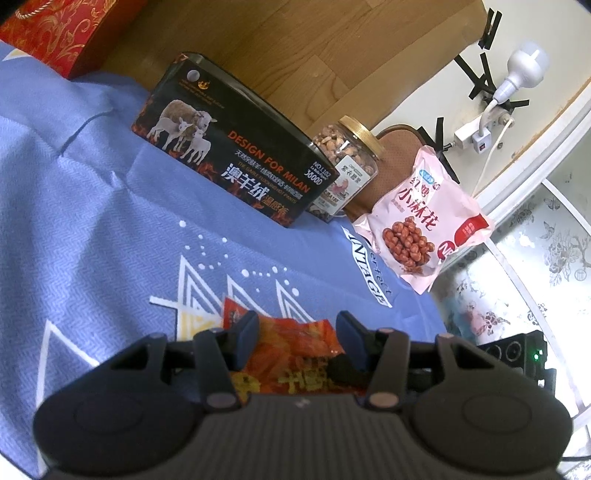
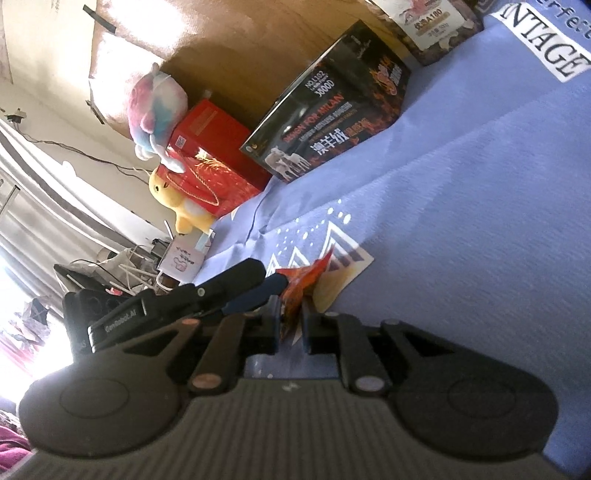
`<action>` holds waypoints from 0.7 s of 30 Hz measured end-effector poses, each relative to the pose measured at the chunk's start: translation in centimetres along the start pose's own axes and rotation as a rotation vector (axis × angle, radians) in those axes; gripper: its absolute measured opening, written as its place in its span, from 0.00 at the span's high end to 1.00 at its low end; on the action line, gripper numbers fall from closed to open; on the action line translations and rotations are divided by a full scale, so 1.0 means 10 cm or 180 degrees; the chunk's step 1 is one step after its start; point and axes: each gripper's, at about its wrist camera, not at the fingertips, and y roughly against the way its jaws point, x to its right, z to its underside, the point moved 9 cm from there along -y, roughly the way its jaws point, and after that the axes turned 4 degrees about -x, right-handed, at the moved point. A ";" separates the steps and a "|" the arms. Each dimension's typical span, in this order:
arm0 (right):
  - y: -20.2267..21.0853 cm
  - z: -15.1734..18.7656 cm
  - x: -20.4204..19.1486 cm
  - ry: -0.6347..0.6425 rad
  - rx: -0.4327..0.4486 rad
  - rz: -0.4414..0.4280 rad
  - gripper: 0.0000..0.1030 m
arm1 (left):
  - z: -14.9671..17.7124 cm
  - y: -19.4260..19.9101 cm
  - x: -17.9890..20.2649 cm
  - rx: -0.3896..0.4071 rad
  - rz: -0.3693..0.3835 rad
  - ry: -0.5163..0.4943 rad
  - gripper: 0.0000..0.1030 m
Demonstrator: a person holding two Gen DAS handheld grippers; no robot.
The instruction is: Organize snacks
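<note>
An orange-red snack packet (image 1: 295, 343) lies on the blue cloth (image 1: 92, 221). My left gripper (image 1: 297, 326) is open, its fingers either side of the packet. My right gripper (image 2: 290, 325) is shut on the same packet (image 2: 301, 284), pinching its edge; the left gripper's dark fingers (image 2: 243, 277) show beside it. A pink snack bag (image 1: 421, 221) leans at the cloth's far right. A clear jar of nuts with a gold lid (image 1: 351, 162) stands behind a black box (image 1: 236, 162) printed with sheep, which also shows in the right wrist view (image 2: 328, 107).
A red gift box (image 1: 51, 33) sits at the far left, also in the right wrist view (image 2: 218, 166) with plush toys (image 2: 159, 107) beside it. A wooden headboard (image 1: 295, 44) runs behind. A wall socket with a white plug (image 1: 480, 136) is at the right.
</note>
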 end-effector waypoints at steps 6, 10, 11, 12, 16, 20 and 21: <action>-0.02 0.00 0.01 -0.0038 -0.0018 0.0010 0.86 | 0.00 0.00 0.00 -0.0005 0.0004 0.0000 0.55; -0.01 0.00 0.02 -0.0075 -0.0001 -0.0026 0.85 | 0.00 0.00 0.00 -0.0004 0.0001 -0.0007 0.55; -0.01 0.00 0.02 -0.0062 -0.0002 -0.0017 0.84 | 0.00 0.00 0.00 -0.0004 0.0001 -0.0006 0.55; -0.02 0.00 0.02 -0.0055 -0.0004 -0.0010 0.84 | 0.00 0.00 0.00 -0.0003 0.0002 -0.0005 0.55; -0.03 0.00 0.01 -0.0049 -0.0009 -0.0004 0.85 | -0.01 0.00 -0.01 -0.0003 0.0005 0.0001 0.55; -0.03 0.00 0.01 -0.0020 -0.0012 0.0028 0.86 | -0.01 0.00 -0.02 -0.0004 0.0007 0.0004 0.55; -0.03 0.00 0.01 -0.0021 -0.0010 0.0028 0.87 | -0.01 0.01 -0.01 -0.0004 0.0008 0.0003 0.55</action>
